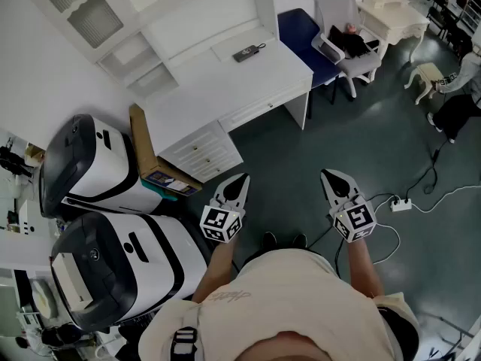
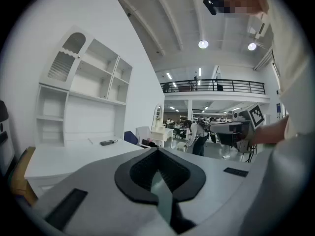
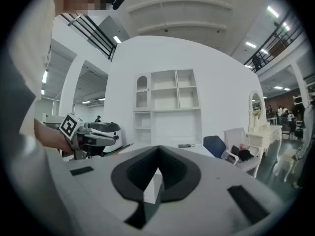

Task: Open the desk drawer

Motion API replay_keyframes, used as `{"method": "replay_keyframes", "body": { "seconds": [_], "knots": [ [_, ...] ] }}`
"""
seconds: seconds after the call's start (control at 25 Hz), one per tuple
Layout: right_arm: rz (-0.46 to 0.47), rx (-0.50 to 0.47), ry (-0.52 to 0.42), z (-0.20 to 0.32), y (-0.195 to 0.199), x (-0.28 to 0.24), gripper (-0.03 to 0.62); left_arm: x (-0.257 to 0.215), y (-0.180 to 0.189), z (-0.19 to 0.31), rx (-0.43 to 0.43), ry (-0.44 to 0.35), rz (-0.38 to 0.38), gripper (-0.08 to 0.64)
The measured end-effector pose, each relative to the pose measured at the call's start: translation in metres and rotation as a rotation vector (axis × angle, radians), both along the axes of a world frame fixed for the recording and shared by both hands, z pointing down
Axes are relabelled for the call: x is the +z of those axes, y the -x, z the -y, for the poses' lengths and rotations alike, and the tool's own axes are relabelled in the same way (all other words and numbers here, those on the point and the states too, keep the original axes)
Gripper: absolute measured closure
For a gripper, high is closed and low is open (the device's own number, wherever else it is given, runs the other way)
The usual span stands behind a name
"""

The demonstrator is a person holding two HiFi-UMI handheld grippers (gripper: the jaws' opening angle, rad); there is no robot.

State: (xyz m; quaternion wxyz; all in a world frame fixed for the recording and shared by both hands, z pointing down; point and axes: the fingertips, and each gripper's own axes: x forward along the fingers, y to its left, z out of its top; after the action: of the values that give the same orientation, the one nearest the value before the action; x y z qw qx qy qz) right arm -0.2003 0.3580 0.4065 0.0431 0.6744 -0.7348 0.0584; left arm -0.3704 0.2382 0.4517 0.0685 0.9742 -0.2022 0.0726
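– Drawers are all sitting flush right now: the stack of knobbed drawers point(image 1: 199, 153) at the left end of the white table point(image 1: 225, 74), and the shallow drawer point(image 1: 259, 111) under its top. Both grippers are hovering over the floor point(image 1: 361, 141), well apart from any of them.
– And the jaws?
– The left gripper point(image 1: 237, 186) is pinching fully together on nothing, and the right gripper point(image 1: 336, 180) is looking the same: tips meeting, empty. So I'm judging that the reach is only starting.
– How should it be going, then?
– I'm thinking one gripper should be spreading its jaws on the way in while it's lining up level with a knob, so the tips are closing around the knob and not beside it. The cardboard box point(image 1: 144, 153) is leaning just beside the stack's left side, so coming in from the open front is looking safer.
– And the pull?
– Straight out along the drawer's run, I'm guessing. Pulling at a slant is risking a jam or a slipped grip on such a small knob.
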Motion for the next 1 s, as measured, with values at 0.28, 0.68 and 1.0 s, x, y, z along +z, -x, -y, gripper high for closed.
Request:
{"method": "replay_keyframes", "body": {
  "seconds": [0.28, 0.68, 1.0],
  "knots": [
    [0.035, 0.002, -0.024, -0.008, 0.009, -0.005, 0.597, 0.001, 0.008, -0.006, 0.008, 0.006, -0.003, 0.558],
    [0.078, 0.079, -0.015, -0.001, 0.016, 0.005, 0.597, 0.0, 0.026, -0.001, 0.053, -0.013, -0.005, 0.558],
    [0.07, 0.144, -0.019, 0.015, 0.03, 0.013, 0.597, 0.016, 0.027, 0.022, 0.14, -0.004, 0.008, 0.558]
  ]
}}
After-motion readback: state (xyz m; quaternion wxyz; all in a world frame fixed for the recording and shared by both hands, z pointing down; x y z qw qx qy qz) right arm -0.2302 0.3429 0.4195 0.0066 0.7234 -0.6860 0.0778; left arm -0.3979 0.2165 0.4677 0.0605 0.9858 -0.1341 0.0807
